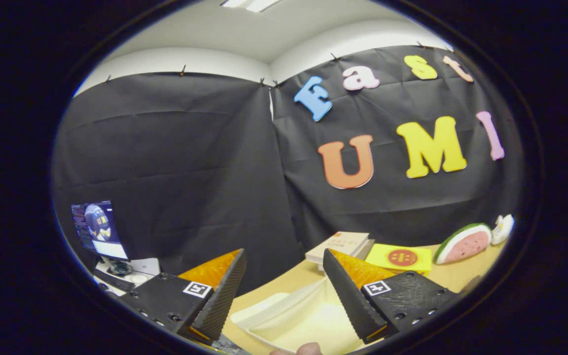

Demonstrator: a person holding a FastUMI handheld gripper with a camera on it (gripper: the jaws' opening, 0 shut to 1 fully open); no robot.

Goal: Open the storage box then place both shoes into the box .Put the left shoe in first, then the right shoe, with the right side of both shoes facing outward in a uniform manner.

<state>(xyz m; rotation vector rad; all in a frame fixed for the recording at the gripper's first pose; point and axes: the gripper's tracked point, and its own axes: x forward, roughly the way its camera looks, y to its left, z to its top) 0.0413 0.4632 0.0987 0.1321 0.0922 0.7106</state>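
Gripper (284, 254) raised and pitched up toward the booth wall. Jaws released, spread wide, nothing between the pads.

Storage box (289, 320) low between the jaws and slightly under them, resting on the desk (284, 281). Pale, cream-white, shallow-looking from this angle (whether this is the lid face or an open tray: cannot tell). Long axis apparently slanting from the near left toward the far right, near rim running obliquely across the gap between the jaws. Right jaw overlapping the box's right side in view; contact not judged. Likely needs a nose-down tilt before any approach to the box edge, since the jaws point above it.

A person's fingertip (308, 349) at the near edge of the desk, just beside the box.

Surroundings, far edge of the desk against the wall:
- stack of books (340, 245), just beyond the right jaw tip
- flat yellow pack (401, 258) with a red round mark, right of the books
- watermelon-slice toy (464, 243), far right corner
- small white object (503, 228) beside it, kind unclear

Off the left edge of the desk, lower down: monitor (97, 229), lit.

Nothing standing between jaws and box. Books nearest obstacle if the gripper swings forward.
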